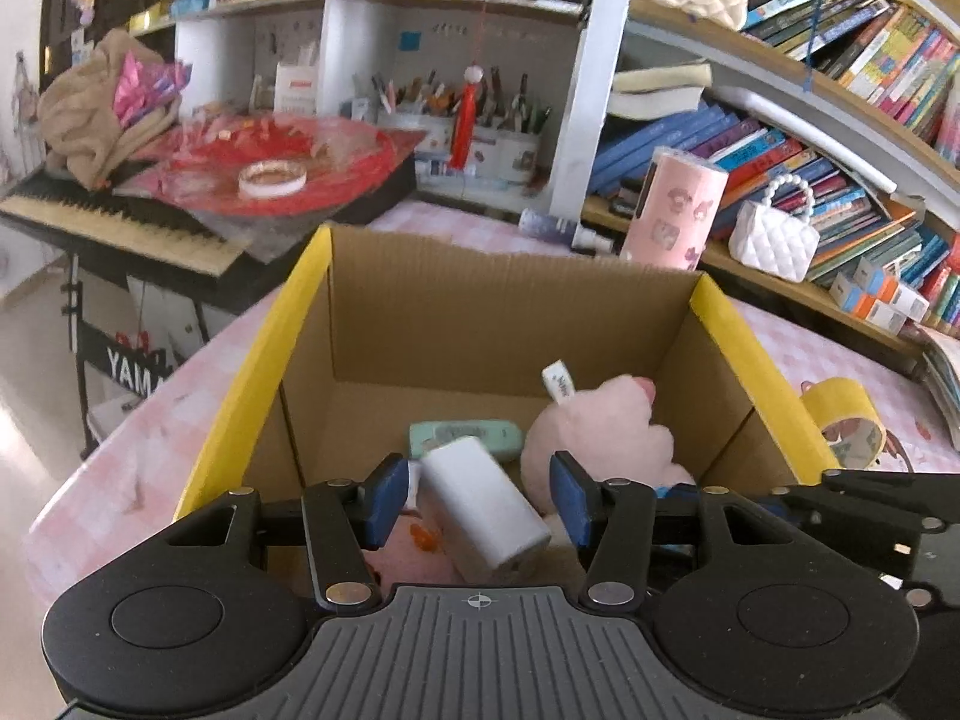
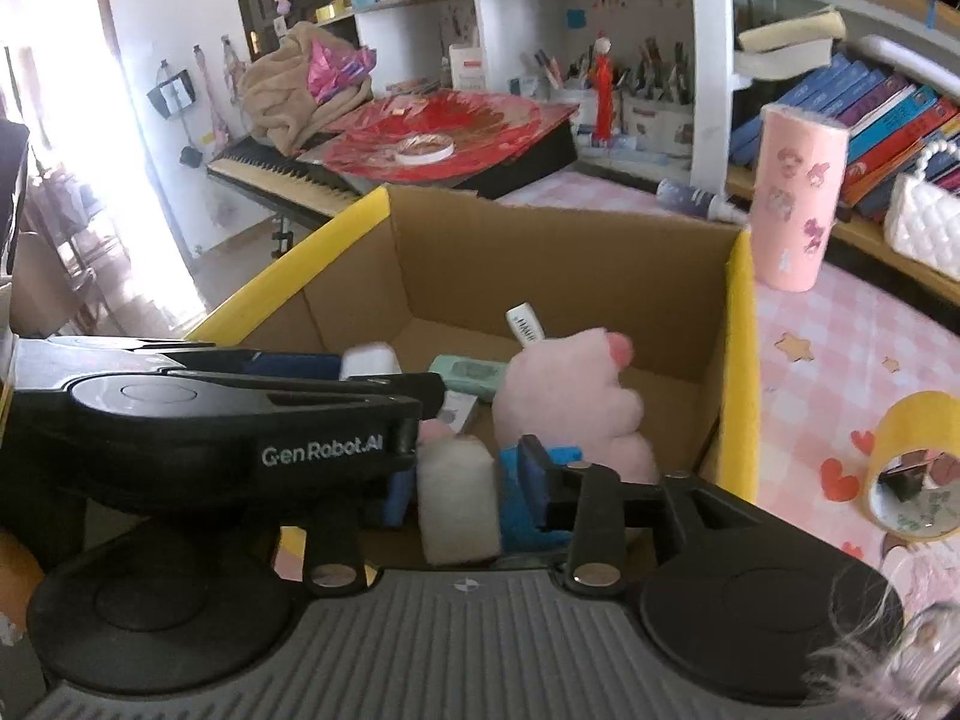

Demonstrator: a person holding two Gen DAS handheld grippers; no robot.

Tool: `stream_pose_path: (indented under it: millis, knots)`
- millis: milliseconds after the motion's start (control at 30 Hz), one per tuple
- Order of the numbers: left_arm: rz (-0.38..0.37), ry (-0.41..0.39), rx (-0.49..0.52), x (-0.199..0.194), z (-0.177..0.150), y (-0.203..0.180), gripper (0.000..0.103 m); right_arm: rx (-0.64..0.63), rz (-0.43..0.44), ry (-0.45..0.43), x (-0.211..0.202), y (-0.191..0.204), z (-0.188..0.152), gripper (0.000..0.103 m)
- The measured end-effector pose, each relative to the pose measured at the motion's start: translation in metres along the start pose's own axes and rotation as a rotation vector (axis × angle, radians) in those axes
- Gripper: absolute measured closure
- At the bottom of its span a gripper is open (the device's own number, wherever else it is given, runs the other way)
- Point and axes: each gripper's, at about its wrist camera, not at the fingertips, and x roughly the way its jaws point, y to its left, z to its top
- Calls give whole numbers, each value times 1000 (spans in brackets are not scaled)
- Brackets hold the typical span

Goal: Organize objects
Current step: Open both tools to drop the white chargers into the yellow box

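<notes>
A cardboard box (image 1: 480, 324) with yellow-taped side rims stands on the pink checked table; it also shows in the right wrist view (image 2: 564, 264). Inside lie a pink plush toy (image 1: 600, 432), a mint-green case (image 1: 465, 438) and a white cylinder (image 1: 486, 510). My left gripper (image 1: 480, 498) hangs over the box's near edge, open, its blue pads on either side of the white cylinder without clamping it. My right gripper (image 2: 459, 492) is shut on a white fuzzy roll (image 2: 459, 498) above the box's near edge. The left gripper's black body (image 2: 210, 420) crosses just left of it.
A yellow tape roll (image 1: 846, 420) lies right of the box, also in the right wrist view (image 2: 912, 468). A pink patterned cup (image 2: 798, 204) and a white quilted purse (image 1: 774, 234) stand behind. A keyboard (image 1: 120, 222) with red items and bookshelves surround the table.
</notes>
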Motion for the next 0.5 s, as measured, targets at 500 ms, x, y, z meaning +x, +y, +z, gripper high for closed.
stream_pose_path:
  millis: [500]
  knots:
    - [-17,-208,-6,-81,-2,-3,18,-41,-126,-173,-63,3,-1,54]
